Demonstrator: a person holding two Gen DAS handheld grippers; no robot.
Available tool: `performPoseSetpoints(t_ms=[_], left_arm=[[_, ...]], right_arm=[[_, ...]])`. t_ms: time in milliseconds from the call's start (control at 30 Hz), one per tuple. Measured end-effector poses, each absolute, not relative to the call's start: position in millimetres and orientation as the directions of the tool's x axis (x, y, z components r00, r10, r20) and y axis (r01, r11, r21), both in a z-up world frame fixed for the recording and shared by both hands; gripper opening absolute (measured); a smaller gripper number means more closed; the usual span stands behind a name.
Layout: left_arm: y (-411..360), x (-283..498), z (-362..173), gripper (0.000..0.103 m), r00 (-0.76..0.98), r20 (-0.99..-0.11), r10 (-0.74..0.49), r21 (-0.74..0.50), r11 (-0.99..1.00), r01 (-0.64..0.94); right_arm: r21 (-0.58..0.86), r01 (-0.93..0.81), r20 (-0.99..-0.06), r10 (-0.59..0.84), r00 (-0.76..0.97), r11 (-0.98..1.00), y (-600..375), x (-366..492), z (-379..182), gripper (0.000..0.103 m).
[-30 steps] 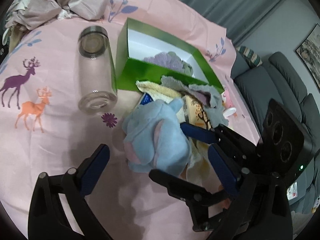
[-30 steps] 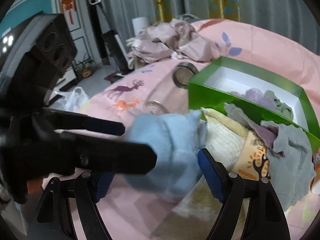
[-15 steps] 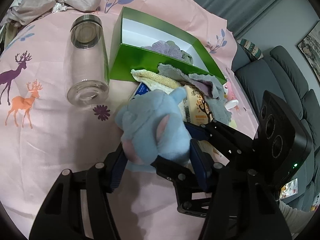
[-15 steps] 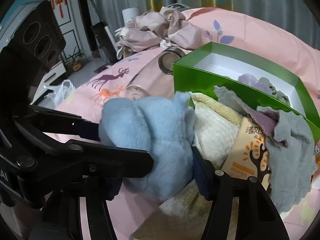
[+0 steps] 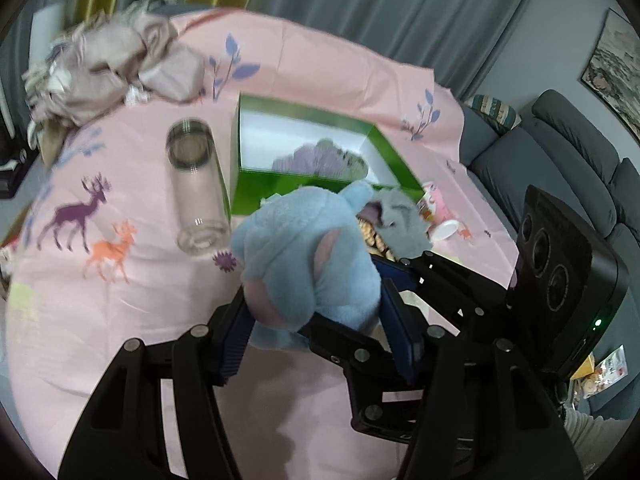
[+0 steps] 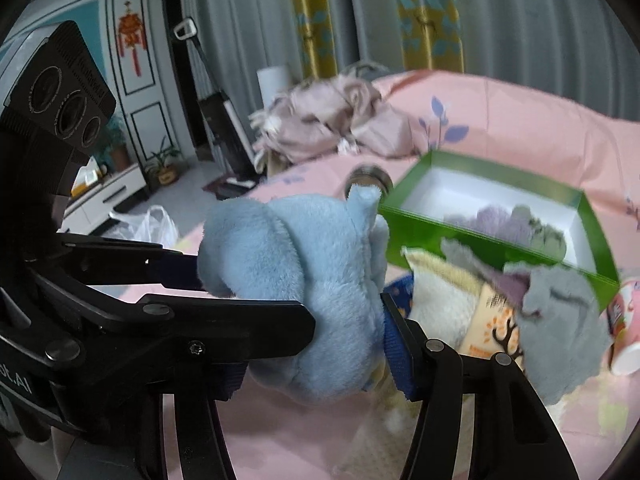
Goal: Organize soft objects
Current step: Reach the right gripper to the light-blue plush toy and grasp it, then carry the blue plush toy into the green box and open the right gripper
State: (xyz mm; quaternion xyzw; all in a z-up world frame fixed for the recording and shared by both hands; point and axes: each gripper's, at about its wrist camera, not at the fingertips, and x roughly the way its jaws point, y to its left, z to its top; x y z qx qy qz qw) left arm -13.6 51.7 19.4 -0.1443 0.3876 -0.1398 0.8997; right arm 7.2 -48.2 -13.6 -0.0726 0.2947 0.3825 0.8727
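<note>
Between both hand-held grippers' pads | blue plush toy | clamped

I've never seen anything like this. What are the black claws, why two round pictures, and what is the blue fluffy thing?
There is no robot: a person holds a two-fingered tool in each hand, each carrying a wide-angle camera, hence two round pictures. One looks along the left tool, the other along the right tool. Both tools squeeze the blue plush toy between them. On the pink sheet lie a glass jar on its side, an open green box with some soft items inside, towels and crumpled clothes.
</note>
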Motion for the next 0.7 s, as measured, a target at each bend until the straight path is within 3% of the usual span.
performPoseSetpoints(t_ms=[333,700], left_arm=[[49,-19,52,0.059,0.715,-0.588,-0.379,-0.366,0.913,0.183],[27,23,73,0.059,0.715,-0.552,-0.429,-0.346,0.898,0.271]], right_arm=[[0.045,-0.714,-0.491,0.638,0.593,0.699,-52,-6,24,0.060],[0.014,-0.654,-0.449,0.590,0.672,0.756,-76,22,48,0.060]])
